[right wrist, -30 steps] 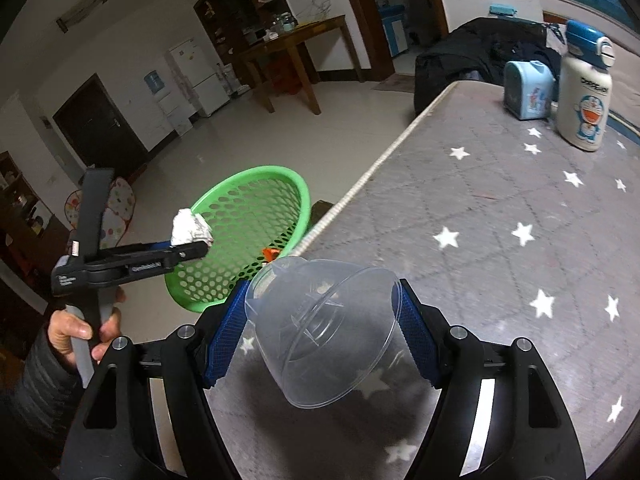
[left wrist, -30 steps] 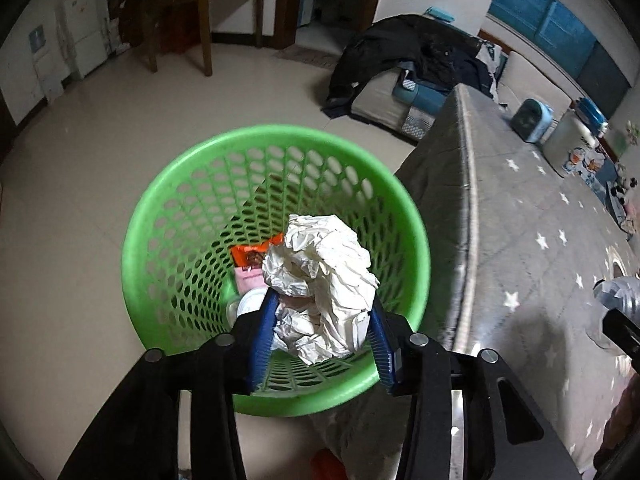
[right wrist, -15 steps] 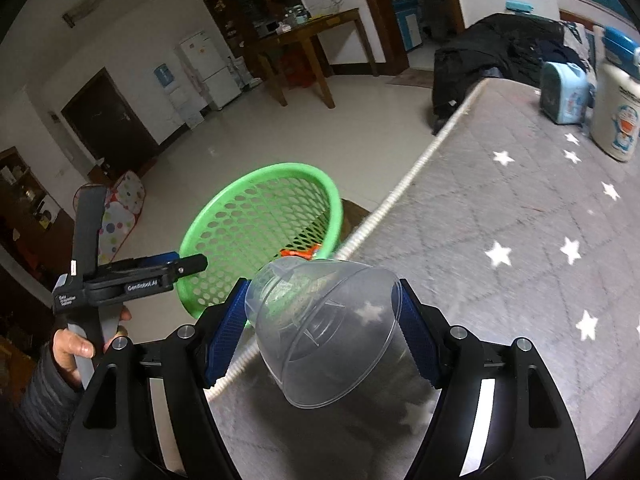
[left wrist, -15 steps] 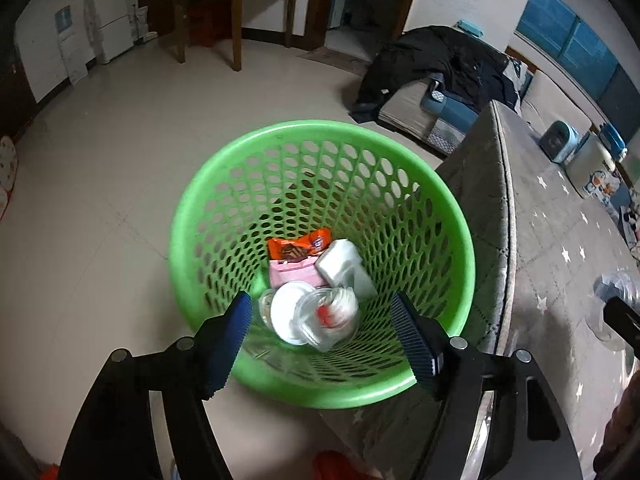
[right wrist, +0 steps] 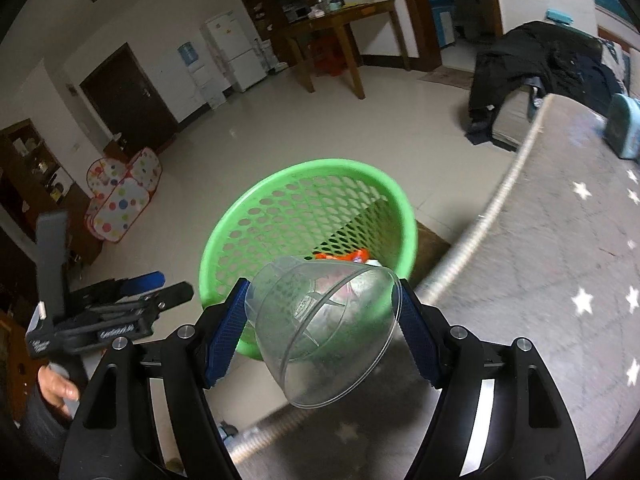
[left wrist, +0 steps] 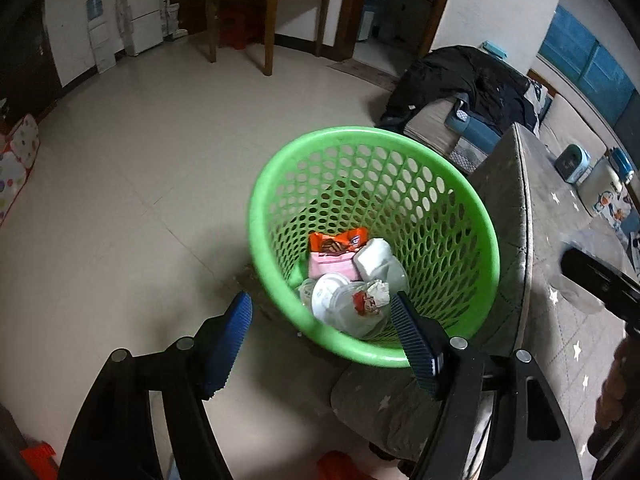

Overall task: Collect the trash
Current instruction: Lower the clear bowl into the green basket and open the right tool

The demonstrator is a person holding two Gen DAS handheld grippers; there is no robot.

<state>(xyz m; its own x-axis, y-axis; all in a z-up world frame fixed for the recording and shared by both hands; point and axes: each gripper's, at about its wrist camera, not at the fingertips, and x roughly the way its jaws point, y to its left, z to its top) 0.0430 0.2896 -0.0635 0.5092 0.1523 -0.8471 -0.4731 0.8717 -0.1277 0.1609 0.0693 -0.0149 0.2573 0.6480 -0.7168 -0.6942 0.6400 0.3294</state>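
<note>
Clamping a clear plastic cup (right wrist: pixel 324 324) just before the green basket (right wrist: pixel 308 184), the right gripper (right wrist: pixel 322 326) hovers; the left gripper (left wrist: pixel 320 332) gapes wide beside its rim.

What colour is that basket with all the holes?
The basket is bright green, clearest in the left wrist view.

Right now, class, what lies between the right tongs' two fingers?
A clear plastic cup, clamped on its side above the basket, shown in the right wrist view.
</note>
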